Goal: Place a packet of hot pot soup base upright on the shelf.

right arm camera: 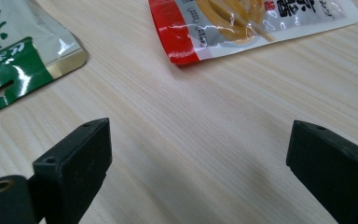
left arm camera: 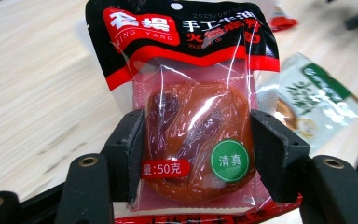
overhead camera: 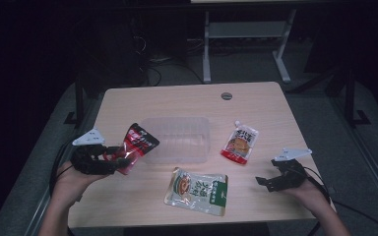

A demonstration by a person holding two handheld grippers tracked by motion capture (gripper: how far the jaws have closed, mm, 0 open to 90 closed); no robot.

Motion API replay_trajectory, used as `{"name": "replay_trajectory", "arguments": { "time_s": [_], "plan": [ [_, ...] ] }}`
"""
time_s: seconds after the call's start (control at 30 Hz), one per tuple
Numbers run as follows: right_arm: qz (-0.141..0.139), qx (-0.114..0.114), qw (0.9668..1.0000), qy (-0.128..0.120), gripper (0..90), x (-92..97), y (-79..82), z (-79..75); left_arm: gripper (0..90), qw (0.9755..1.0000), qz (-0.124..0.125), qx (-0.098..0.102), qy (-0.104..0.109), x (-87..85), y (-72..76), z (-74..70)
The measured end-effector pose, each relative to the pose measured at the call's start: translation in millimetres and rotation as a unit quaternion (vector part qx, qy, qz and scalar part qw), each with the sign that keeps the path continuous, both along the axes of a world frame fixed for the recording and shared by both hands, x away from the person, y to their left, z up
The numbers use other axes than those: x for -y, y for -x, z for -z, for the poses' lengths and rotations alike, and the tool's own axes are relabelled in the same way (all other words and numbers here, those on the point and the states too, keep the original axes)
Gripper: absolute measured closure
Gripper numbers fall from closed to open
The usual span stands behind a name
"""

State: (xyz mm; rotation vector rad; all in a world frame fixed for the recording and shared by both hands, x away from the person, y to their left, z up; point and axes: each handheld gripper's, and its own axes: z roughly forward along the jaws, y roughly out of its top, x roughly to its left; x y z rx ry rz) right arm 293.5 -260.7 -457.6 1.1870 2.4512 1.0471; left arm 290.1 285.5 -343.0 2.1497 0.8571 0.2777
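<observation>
My left gripper (overhead camera: 120,161) is shut on a red and black snack packet (overhead camera: 137,145), lifted off the table at the left of the clear plastic container (overhead camera: 178,138). In the left gripper view both pads press the sides of the packet (left arm camera: 196,121), which holds a brown piece of food. My right gripper (overhead camera: 267,182) rests near the table's right front edge, jaws wide open with nothing between them (right arm camera: 198,154). A green and white pouch (overhead camera: 197,191) lies at the front middle. A red and white spouted pouch (overhead camera: 240,142) lies right of the container.
The wooden table (overhead camera: 187,101) has a round grommet (overhead camera: 226,96) near its far edge. Behind it stand a white desk frame (overhead camera: 246,44) and dark cables on the floor. Bare wood lies between the right gripper and the pouches (right arm camera: 205,93).
</observation>
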Motion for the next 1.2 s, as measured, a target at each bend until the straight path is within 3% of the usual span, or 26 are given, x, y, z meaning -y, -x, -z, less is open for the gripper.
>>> {"name": "replay_trajectory", "arguments": {
  "time_s": [0.2,0.37,0.53,0.6,0.7,1.03,1.2],
  "plan": [
    [-0.005,0.005,1.0,0.0,6.2,-1.4,-0.1,-2.6,40.0,0.9991,0.041,-0.006,-0.004,25.6,1.9,3.1],
    [-0.002,-0.002,1.0,-0.006,8.3,-5.3,-2.6,-6.9,40.0,0.9969,0.078,-0.01,-0.006,49.7,5.6,7.0],
    [-0.006,0.007,0.9996,-0.026,11.9,-12.0,-5.9,-14.9,40.0,0.9943,0.106,-0.013,-0.01,66.8,9.2,9.6],
    [-0.006,0.003,0.9992,-0.04,11.9,-15.1,-7.7,-17.4,40.0,0.992,0.124,-0.015,-0.018,77.4,12.1,12.0],
    [-0.012,0.002,0.9985,-0.053,12.5,-21.5,-9.5,-22.6,40.0,0.9904,0.136,-0.018,-0.021,86.1,15.2,16.2],
    [-0.045,0.002,0.9975,-0.054,12.8,-49.4,-19.2,-32.8,39.9,0.9851,0.166,-0.029,-0.034,102.3,21.9,30.7],
    [-0.063,0.002,0.9964,-0.057,12.9,-67.5,-22.4,-40.2,40.0,0.9845,0.168,-0.032,-0.037,105.3,23.1,35.1]
  ]
}}
